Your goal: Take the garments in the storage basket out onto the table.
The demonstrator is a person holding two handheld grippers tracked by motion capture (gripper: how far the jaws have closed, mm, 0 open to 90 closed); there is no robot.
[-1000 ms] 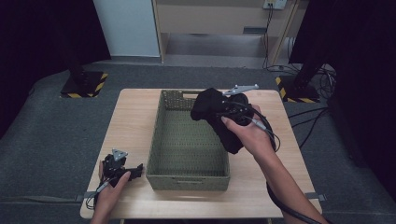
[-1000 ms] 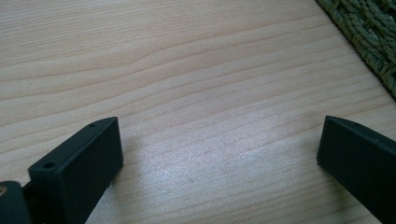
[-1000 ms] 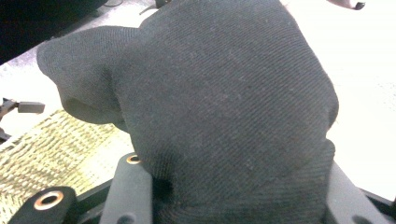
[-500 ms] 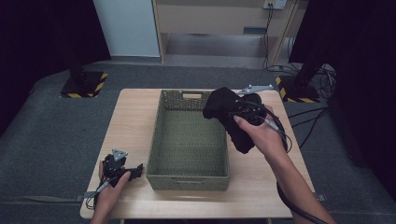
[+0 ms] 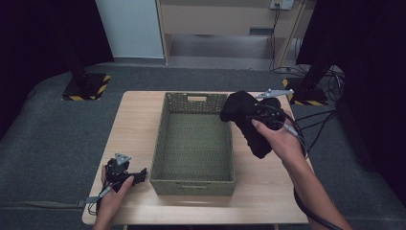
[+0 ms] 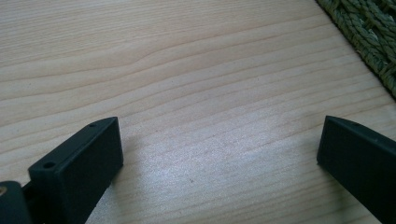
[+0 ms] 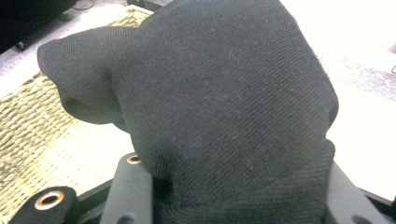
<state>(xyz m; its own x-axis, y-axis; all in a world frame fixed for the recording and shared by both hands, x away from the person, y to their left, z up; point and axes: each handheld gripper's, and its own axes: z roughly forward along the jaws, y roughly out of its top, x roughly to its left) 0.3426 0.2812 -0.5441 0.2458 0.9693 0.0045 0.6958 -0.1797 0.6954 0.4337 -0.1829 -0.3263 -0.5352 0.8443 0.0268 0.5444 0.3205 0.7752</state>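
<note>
Nearest us, at the table's (image 5: pixel 143 110) front left corner, we rest the left gripper (image 5: pixel 136 176) on the wood just beside the basket (image 5: pixel 191 182) — its jaws stand wide apart with bare wood between them. Farther back, our right gripper (image 5: pixel 249 117) is clamped on a black cloth (image 5: pixel 251 132), which we hold up above the basket's right rim — part over the basket, part drooping over the table.
</note>
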